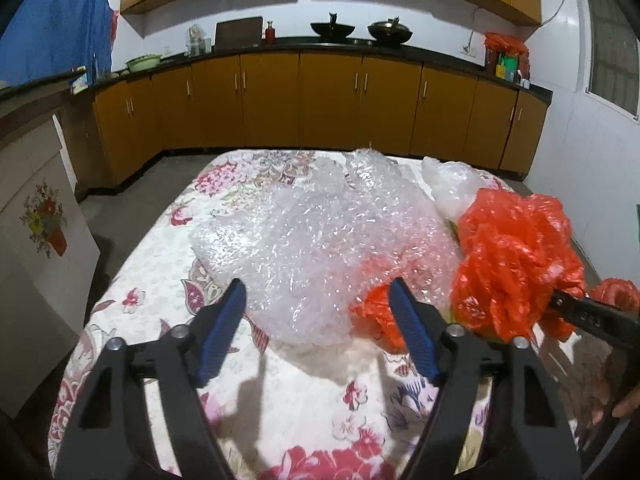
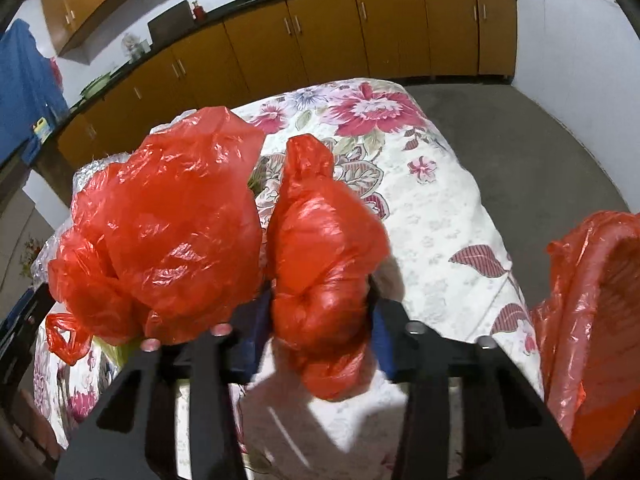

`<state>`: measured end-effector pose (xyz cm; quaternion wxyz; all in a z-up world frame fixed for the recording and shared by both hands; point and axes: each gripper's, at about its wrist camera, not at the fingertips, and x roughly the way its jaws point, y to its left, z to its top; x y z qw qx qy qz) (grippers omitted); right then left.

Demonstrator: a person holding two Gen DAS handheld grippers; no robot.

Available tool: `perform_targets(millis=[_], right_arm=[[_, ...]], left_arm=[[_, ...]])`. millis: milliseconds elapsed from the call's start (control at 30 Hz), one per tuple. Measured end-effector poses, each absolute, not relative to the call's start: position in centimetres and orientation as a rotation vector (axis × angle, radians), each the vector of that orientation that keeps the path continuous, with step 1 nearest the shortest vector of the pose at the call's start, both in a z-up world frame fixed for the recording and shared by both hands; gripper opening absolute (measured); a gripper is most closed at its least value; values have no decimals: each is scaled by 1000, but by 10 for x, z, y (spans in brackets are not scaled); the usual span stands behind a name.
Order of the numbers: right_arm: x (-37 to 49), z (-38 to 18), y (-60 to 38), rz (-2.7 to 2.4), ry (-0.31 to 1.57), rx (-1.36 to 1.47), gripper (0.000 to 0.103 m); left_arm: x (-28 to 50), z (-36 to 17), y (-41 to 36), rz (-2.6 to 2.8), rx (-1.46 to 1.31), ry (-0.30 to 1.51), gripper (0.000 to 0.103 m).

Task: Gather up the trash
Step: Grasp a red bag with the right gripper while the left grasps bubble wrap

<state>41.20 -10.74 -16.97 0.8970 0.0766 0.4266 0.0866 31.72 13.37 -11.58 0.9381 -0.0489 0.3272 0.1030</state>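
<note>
**Red bag gripped, bubble wrap still to collect**

The right gripper [image 2: 322, 316] is clamped on a crumpled red plastic bag [image 2: 320, 240] above the table's [image 1: 304, 392] near edge. The left gripper [image 1: 320, 320] hangs wide and empty over the bubble wrap [image 1: 304, 240], mid-table. A clear bag [image 1: 448, 184] lies at the far right corner. A red-lined bin [image 2: 600, 300] waits off the right edge; most trash remains uncollected.

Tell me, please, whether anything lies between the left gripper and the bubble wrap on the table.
Nothing visible does. The left gripper hangs with its jaws open straight over the near edge of the bubble wrap. A red bag lies beside its right finger, partly under the wrap, not in the path.
</note>
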Motion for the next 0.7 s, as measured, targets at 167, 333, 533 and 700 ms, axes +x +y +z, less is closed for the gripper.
perform_targets(millis=[167, 333, 533, 700], right_arm=[[407, -168, -111, 186, 877, 169, 35], [400, -166, -115, 185, 868, 168, 33], [391, -163, -123, 180, 857, 170, 33], [380, -159, -133, 169, 846, 170, 33]], left_arm=[[330, -121, 142, 204, -127, 697, 44], [332, -124, 145, 165, -135, 710, 14], [317, -117, 148, 152, -130, 678, 5], [302, -105, 151, 148, -136, 649, 4]])
